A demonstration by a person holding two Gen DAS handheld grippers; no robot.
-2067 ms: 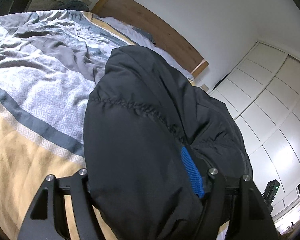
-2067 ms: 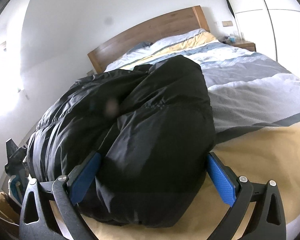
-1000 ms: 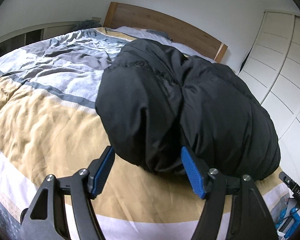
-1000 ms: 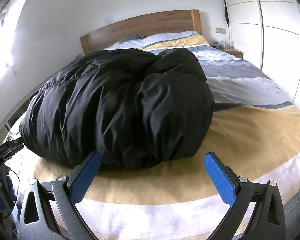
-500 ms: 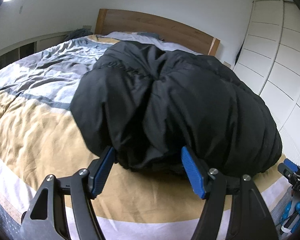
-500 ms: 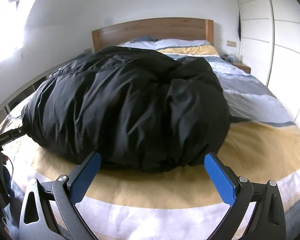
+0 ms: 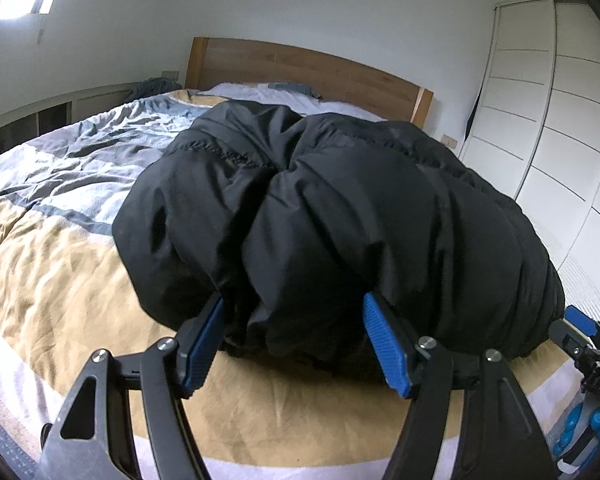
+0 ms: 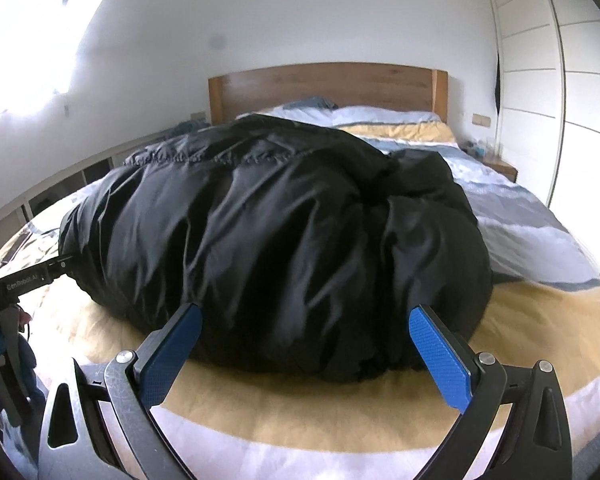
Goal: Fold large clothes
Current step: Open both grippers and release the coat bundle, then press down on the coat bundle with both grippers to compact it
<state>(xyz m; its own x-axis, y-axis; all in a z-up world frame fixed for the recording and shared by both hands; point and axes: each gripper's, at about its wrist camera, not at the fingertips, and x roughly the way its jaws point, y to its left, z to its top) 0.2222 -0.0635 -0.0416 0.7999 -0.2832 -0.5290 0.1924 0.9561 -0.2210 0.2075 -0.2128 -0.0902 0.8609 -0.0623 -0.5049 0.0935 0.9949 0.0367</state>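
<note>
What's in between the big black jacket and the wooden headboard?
In the right wrist view, only bedding: the striped duvet and pillows lie between the black jacket and the headboard.

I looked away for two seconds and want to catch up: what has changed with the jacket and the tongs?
Both tongs, left and right, let go of the puffy black jacket and backed off. It now lies bundled on the striped duvet. Both tongs stay open.

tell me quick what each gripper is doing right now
Left gripper: open, holding nothing; the puffy black padded jacket lies just beyond its fingertips.
Right gripper: open wide, empty, short of the jacket.
</note>
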